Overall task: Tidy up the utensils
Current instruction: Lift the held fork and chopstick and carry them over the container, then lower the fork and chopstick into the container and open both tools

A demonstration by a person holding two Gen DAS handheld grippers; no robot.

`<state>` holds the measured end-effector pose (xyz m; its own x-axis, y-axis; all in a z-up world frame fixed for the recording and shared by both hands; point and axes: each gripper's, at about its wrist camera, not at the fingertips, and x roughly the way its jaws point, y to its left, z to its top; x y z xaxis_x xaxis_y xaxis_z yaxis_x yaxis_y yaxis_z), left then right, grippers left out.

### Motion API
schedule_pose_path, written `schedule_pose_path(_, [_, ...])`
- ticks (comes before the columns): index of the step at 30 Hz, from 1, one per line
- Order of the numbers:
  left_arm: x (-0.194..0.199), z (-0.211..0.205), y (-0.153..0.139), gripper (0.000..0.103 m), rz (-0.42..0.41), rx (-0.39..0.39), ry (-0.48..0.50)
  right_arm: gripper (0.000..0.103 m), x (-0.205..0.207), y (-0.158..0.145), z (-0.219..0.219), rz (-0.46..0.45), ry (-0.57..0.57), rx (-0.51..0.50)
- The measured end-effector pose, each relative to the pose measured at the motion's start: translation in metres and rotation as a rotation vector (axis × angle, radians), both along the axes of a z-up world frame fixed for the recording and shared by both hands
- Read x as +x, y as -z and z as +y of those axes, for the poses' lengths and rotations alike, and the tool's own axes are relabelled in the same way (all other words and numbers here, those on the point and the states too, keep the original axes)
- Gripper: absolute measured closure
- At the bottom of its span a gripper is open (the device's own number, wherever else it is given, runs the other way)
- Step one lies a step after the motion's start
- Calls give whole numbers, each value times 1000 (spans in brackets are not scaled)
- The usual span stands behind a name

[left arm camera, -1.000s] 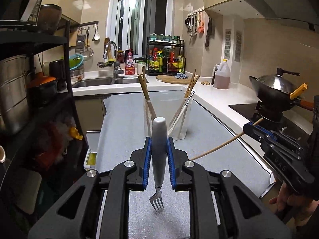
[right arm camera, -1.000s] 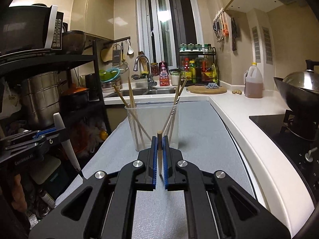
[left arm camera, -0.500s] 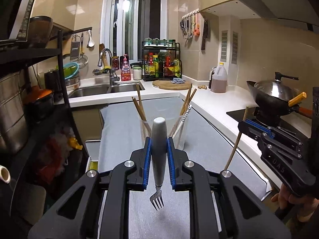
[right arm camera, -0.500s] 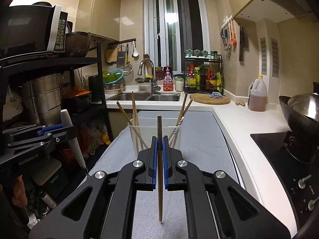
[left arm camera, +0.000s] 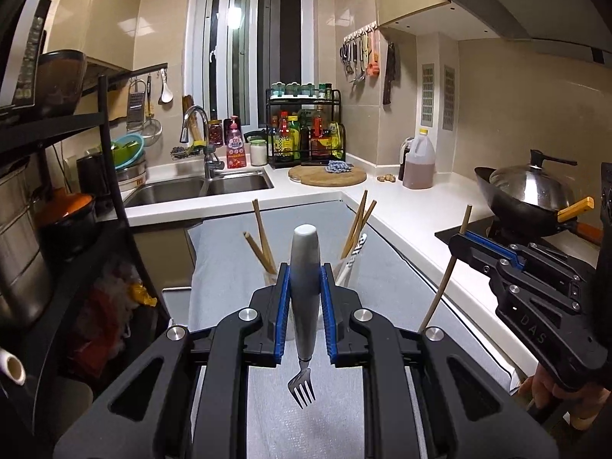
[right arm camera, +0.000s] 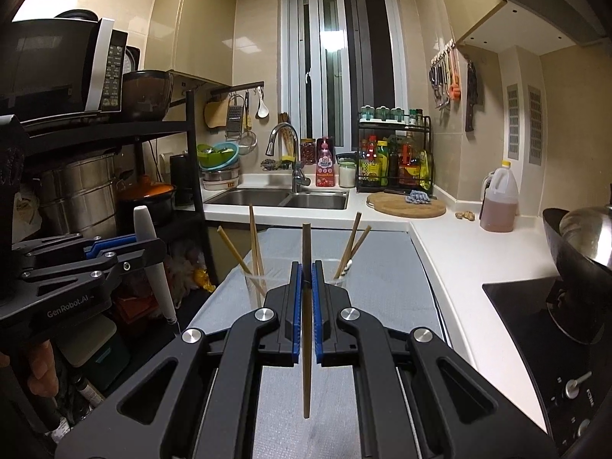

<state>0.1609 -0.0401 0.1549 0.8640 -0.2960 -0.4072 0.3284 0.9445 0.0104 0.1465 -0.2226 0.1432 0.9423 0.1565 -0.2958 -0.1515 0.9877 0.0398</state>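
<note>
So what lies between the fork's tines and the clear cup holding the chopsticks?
Only bare grey mat: in the left wrist view the fork, clamped in the left gripper, hangs tines down short of the clear cup.

Each tool is matte black plastic with blue ribbed pads and silver round screws: left tool (left arm camera: 304, 298) marked "GenRobot.AI", right tool (right arm camera: 306, 306) "DAS".

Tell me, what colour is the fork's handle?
Pale grey-white, on the fork; clearest in the left wrist view.

Steel sink (right arm camera: 283, 199), round cutting board (right arm camera: 405, 206), oil jug (right arm camera: 499, 202), lidded wok (left arm camera: 531, 191), microwave (right arm camera: 57, 65)
</note>
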Motion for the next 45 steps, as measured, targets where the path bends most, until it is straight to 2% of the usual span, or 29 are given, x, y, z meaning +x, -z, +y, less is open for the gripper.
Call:
schedule_pose_path(5, [17,-3,-18,87,-6,-24,14,98,18,-24,-2,-23,-15,14])
schedule_pose_path(14, [49,-14,-61,87,-86,-40,23,98,57,-67,-5,-63,-29,36])
schedule_pose_path(23, [81,-20,-80,88,-124,-66,24,98,95,-96,-5,-111,-14,41])
schedule_pose_path(26, [97,-20,-77,88,-117,-99,26,98,109,-101,-8,-134,-1,58])
schedule_pose_path(31, [119,-24,-65,88,-104,-99,9,98,127,-95,-8,-133,10,71])
schedule_pose_path(45, [160,-24,-12,88,-7,-81,-24,98,153,-47,0,-112,31,55])
